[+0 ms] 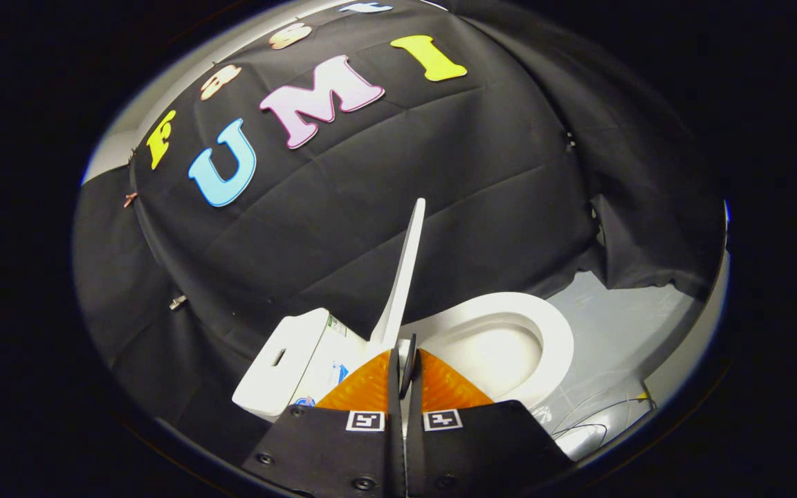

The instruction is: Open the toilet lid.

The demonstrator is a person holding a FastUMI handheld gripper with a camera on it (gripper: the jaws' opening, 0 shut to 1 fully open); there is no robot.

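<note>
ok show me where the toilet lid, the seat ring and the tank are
toilet lid point(405, 270): gripper view, on its raised thin edge, just beyond the nearly closed fingers.
seat ring point(556, 339): gripper view, on the far rim.
tank point(281, 363): gripper view, on its top cover.

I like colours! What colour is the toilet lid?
White, seen in the gripper view: toilet lid stands raised.
</note>
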